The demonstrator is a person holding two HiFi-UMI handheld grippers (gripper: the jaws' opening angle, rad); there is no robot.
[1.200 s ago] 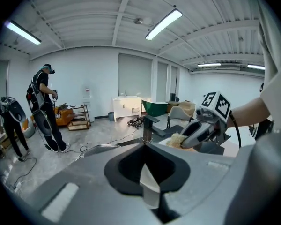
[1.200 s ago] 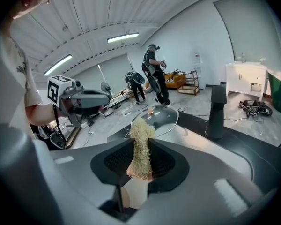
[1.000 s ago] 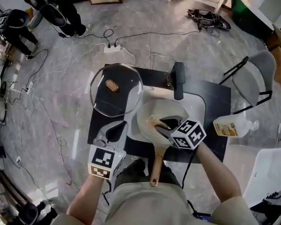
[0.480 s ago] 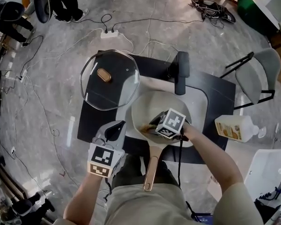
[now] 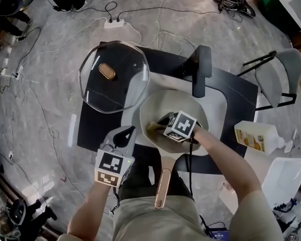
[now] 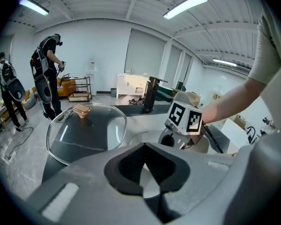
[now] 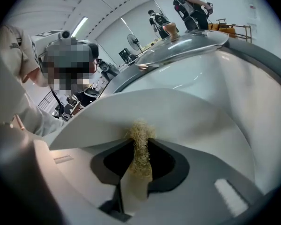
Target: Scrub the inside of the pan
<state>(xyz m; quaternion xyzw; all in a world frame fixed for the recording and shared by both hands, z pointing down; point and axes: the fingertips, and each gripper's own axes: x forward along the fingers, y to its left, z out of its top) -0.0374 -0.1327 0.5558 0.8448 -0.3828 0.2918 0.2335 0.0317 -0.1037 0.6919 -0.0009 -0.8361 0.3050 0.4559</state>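
A cream pan (image 5: 190, 104) with a copper handle (image 5: 163, 187) rests on a white mat on the dark table. My right gripper (image 5: 163, 124) is down inside the pan, shut on a tan fibrous scrubber (image 5: 153, 128) that presses against the pan's floor near its left side. In the right gripper view the scrubber (image 7: 139, 142) sticks out between the jaws of the right gripper (image 7: 140, 146) against the pale pan wall (image 7: 192, 107). My left gripper (image 5: 123, 135) hovers just outside the pan's left rim, shut and holding nothing; in its own view the left gripper (image 6: 150, 170) faces the right gripper's marker cube (image 6: 185, 118).
A glass lid (image 5: 114, 77) with a copper knob lies on the table at the back left. A black upright fixture (image 5: 201, 78) stands behind the pan. A soap bottle (image 5: 258, 136) lies at the right, a grey chair (image 5: 281, 77) beyond. Cables cross the floor; people stand far back.
My right gripper has slid the scrubber from the pan's near right side toward its middle and left. The left gripper has stayed beside the rim.
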